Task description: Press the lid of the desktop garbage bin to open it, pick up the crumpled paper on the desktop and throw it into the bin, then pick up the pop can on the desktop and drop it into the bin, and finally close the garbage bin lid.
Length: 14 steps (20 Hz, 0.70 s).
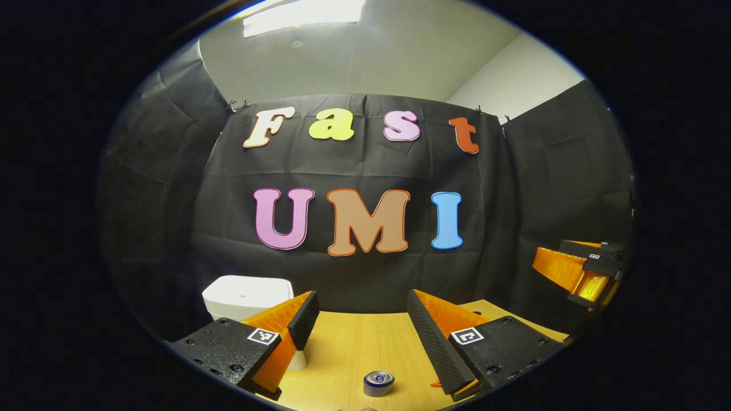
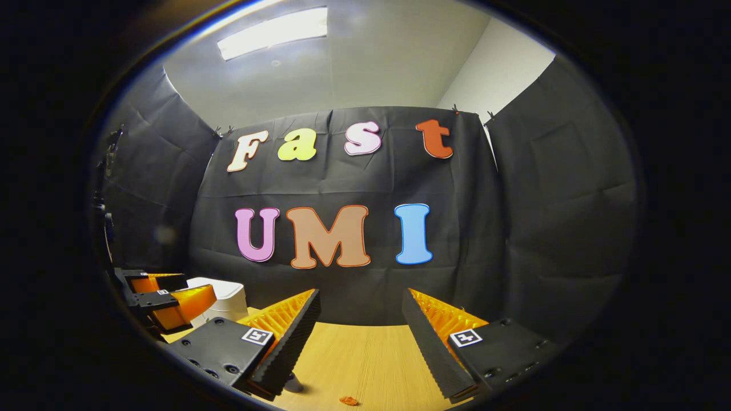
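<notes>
The surface [image 1: 354, 348] is pale wood, running back to the black cloth wall, and everything here is best placed from the bin [image 1: 246, 297] standing at its far left.

The bin is a white box with rounded corners, and in the left gripper view its lid lies flat and shut. So the first step, pressing the lid, looks not yet done. In that view the bin stands just behind the left finger of the left tool [image 1: 360, 328], ahead and a little to its left. The left tool is released, its fingers spread wide with bare surface between them and nothing held.

In the right gripper view the bin [image 2: 225, 299] sits far off to the left, and the left tool [image 2: 165, 302] shows there just in front of it. The right tool [image 2: 360, 337] is likewise released, jaws wide apart, empty, and well away from the bin toward the right. My judgement: the left tool is plainly the nearer one for the press, needing a short move forward and leftward, then down onto the lid.

The pop can [image 1: 378, 383] stands upright on the surface, nearer than the bin and to its right, low between the left tool's fingers, so its long axis is vertical.

A small orange scrap [image 2: 348, 401] lies on the surface right of the bin; whether it is the crumpled paper I cannot tell.
</notes>
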Available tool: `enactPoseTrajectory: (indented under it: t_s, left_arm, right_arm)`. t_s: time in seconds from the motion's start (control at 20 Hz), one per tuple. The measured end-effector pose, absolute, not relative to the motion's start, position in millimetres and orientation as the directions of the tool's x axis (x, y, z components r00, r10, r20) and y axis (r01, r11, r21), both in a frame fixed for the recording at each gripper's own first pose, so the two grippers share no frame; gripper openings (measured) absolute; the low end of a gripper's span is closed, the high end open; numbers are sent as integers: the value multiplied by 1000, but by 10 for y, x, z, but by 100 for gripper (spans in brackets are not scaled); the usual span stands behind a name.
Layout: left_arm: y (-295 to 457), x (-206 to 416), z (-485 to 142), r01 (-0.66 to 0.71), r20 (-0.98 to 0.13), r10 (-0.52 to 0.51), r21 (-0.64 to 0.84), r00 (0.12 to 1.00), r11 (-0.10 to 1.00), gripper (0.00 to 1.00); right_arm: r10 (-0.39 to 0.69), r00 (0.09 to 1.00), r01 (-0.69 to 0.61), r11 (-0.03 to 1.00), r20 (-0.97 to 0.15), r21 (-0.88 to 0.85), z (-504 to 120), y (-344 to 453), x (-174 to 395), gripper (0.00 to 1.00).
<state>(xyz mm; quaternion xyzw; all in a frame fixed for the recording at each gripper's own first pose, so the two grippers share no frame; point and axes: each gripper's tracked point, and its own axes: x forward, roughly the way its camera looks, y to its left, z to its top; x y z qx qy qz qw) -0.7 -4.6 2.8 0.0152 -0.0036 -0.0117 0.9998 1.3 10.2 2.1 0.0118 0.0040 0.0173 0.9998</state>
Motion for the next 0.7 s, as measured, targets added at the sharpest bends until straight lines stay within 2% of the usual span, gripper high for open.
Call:
enactPoseTrajectory:
  t_s: [0.05, 0.45, 0.5, 0.55, 0.7]
  left_arm:
    - [-44, -3, 36, 24, 7, -24, 31, 1000, 999, 93]
    - [-14, -16, 8, 10, 4, -10, 24, 1000, 1000, 92]
    - [-11, -22, 6, 10, 4, -10, 23, 1000, 1000, 92]
    - [-9, -23, 5, 9, 4, -10, 23, 1000, 1000, 92]
    - [-18, -32, 0, 9, 3, -9, 25, 1000, 1000, 92]
  right_arm:
    - [34, 999, -33, 999, -9, 22, 15, 92, 17, 96]
    - [30, 1000, -30, 999, -5, 17, 26, 98, 5, 96]
    - [31, 1000, -31, 999, -6, 15, 23, 95, -8, 91]
    - [33, 999, -33, 999, -6, 13, 23, 105, -3, 96]
    - [35, 999, -35, 999, -6, 10, 25, 121, 6, 96]
